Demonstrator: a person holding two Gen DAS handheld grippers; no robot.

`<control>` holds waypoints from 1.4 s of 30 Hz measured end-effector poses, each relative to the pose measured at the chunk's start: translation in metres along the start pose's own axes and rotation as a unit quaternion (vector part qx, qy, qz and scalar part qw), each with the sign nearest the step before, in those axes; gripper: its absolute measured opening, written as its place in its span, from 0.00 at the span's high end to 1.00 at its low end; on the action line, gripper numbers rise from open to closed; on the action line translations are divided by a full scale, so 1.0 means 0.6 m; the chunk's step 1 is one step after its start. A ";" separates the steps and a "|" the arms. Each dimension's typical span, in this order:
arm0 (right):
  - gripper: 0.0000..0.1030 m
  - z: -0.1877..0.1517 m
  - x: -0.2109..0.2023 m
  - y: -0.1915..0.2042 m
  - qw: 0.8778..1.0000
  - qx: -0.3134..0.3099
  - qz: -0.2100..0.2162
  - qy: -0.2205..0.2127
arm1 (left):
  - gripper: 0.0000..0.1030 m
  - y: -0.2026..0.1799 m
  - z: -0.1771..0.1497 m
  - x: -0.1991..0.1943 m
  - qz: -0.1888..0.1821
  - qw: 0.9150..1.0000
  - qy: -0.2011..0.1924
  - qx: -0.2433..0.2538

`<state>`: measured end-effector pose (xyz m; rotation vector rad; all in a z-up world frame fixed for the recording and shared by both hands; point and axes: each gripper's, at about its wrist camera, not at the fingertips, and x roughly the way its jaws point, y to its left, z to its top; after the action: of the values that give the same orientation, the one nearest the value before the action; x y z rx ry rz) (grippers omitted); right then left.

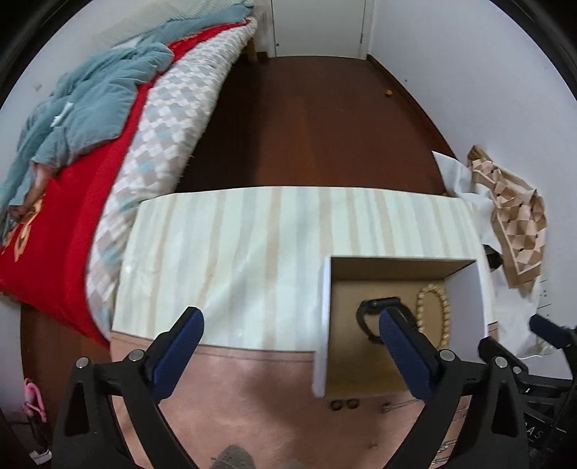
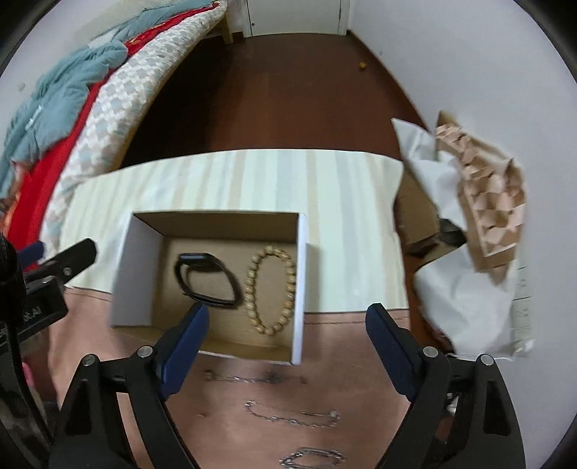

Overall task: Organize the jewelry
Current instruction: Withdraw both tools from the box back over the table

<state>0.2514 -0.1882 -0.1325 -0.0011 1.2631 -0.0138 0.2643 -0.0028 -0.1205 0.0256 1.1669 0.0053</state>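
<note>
Inside the box (image 2: 139,267), watch (image 2: 205,279) lies just beside bead bracelet (image 2: 270,288).

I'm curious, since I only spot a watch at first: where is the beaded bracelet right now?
The beaded bracelet lies inside the open cardboard box on the table, on its right half beside the black watch; in the right wrist view it sits just ahead of the right gripper.

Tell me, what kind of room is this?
Most likely a bedroom. There is a bed with a rumpled blue blanket beside the low table, and a door at the far wall.
</note>
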 end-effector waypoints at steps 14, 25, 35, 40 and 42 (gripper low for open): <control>0.03 -0.054 -0.051 0.014 0.999 0.001 -0.025 -0.044 | 0.01 0.005 -0.064 -0.068 0.030 0.999 -0.044 0.000; 0.01 -0.114 -0.171 0.020 0.993 0.008 -0.036 -0.108 | 0.01 0.013 -0.109 -0.175 0.034 0.995 -0.099 -0.002; 0.00 -0.171 -0.264 0.020 0.989 0.015 -0.033 -0.145 | 0.01 0.020 -0.157 -0.262 0.028 0.990 -0.140 -0.002; 0.00 -0.196 -0.290 0.016 0.988 0.028 -0.010 -0.155 | 0.01 0.032 -0.175 -0.279 0.023 0.990 -0.139 -0.016; 0.00 -0.206 -0.292 0.007 0.987 0.039 0.003 -0.155 | 0.01 0.034 -0.183 -0.279 0.031 0.989 -0.141 -0.018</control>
<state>0.0804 -0.1811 -0.0034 0.0651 0.9507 -0.0559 0.0976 0.0163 -0.0094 0.0292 0.8826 0.0760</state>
